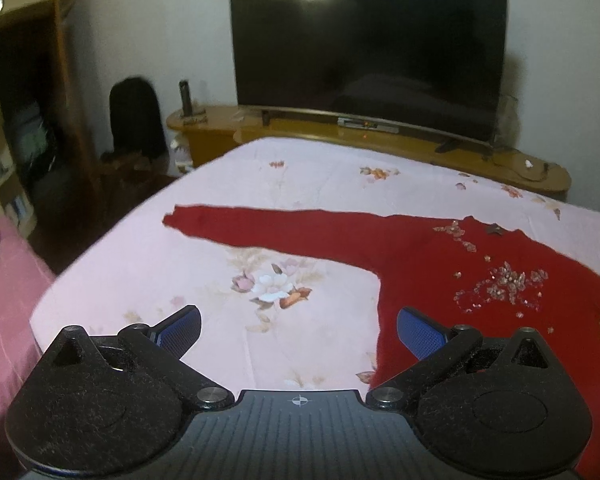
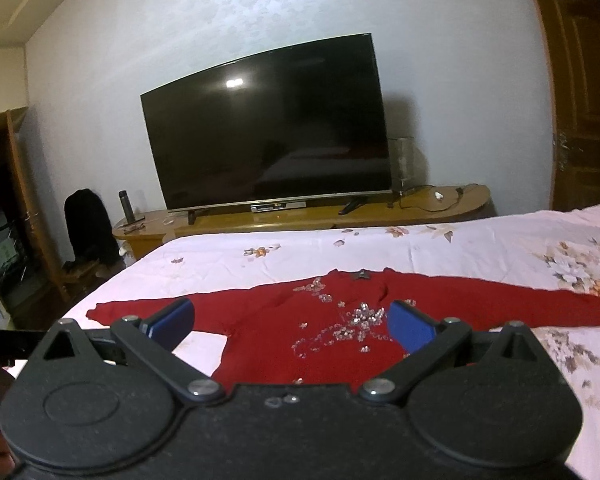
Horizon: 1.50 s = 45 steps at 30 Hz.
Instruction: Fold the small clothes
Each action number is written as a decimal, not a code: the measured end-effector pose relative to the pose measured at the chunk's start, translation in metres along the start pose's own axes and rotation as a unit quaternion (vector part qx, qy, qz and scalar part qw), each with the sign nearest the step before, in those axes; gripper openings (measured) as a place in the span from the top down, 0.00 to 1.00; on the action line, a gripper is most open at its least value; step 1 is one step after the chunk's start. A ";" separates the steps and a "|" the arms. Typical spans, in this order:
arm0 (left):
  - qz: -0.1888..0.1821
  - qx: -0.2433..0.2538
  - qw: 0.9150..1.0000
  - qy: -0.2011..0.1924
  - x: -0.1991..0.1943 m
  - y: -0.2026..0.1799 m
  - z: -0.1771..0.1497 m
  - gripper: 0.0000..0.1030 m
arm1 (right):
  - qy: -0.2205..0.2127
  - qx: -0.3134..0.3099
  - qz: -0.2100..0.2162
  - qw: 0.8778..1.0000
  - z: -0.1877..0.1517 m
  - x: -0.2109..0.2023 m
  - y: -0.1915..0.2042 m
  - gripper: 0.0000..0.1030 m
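One red sweater [image 1: 440, 264] lies flat, face up on the bed [image 1: 300, 176], both sleeves spread wide. The left gripper [image 1: 299, 334] and right gripper [image 2: 290, 322] hover above it, each wide open and empty. Folding a sleeve in first, pinched at the cuff, looks wisest.

sweater [image 2: 340, 344]: red knit, sequinned | bedsheet [image 1: 300, 184]: matt cloth | TV stand [image 2: 300, 220]: glossy wood
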<state>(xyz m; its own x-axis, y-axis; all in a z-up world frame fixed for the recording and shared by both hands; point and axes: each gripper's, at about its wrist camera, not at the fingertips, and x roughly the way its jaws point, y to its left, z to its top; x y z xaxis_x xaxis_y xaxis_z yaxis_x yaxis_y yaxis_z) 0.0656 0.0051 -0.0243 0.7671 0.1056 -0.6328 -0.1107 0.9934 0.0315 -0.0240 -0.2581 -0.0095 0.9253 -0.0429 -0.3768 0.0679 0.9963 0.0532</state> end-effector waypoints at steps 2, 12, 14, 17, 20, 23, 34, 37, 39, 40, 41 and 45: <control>0.007 -0.011 1.000 0.006 0.005 -0.002 -0.001 0.00 | 0.006 -0.006 0.002 1.000 0.004 0.007 -0.006 0.00; 0.033 -0.041 0.999 0.007 0.030 -0.011 -0.003 0.00 | 0.013 0.008 0.048 0.999 0.005 0.036 -0.033 0.00; 0.040 -0.042 0.998 0.007 0.035 -0.012 -0.002 0.00 | 0.017 0.010 0.057 0.998 0.003 0.041 -0.035 0.00; 0.044 -0.043 0.998 0.011 0.041 -0.012 0.000 0.00 | 0.023 0.013 0.066 0.997 0.001 0.048 -0.037 0.00; 0.050 -0.039 0.998 0.014 0.047 -0.010 0.003 0.00 | 0.027 0.018 0.074 0.997 0.001 0.054 -0.037 0.00; 0.053 -0.038 0.998 0.018 0.057 -0.005 0.007 0.00 | 0.026 0.019 0.075 0.997 0.004 0.062 -0.034 0.00; 0.042 -0.033 0.998 0.036 0.120 0.026 0.033 0.00 | 0.019 0.031 0.058 0.998 0.012 0.101 0.001 0.00; 0.044 -0.032 0.998 0.041 0.141 0.035 0.042 0.00 | 0.022 0.029 0.052 0.998 0.014 0.118 0.013 0.00; 0.041 -0.034 0.997 0.048 0.156 0.042 0.046 0.00 | 0.023 0.030 0.052 0.998 0.015 0.129 0.022 0.01; 0.040 -0.036 0.997 0.051 0.163 0.046 0.048 0.00 | 0.022 0.031 0.052 0.998 0.015 0.135 0.027 0.01; 0.041 -0.037 0.997 0.053 0.171 0.049 0.050 0.00 | 0.021 0.031 0.051 0.998 0.015 0.140 0.031 0.01; 0.043 -0.038 0.996 0.067 0.201 0.060 0.055 0.00 | 0.027 0.024 0.048 0.998 0.014 0.161 0.047 0.03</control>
<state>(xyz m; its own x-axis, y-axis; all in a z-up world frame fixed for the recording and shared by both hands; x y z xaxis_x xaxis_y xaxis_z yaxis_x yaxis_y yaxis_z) 0.2479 0.0884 -0.1074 0.6618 0.1776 -0.7284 -0.2236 0.9741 0.0343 0.1337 -0.2191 -0.0550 0.9071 0.0586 -0.4169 -0.0016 0.9907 0.1359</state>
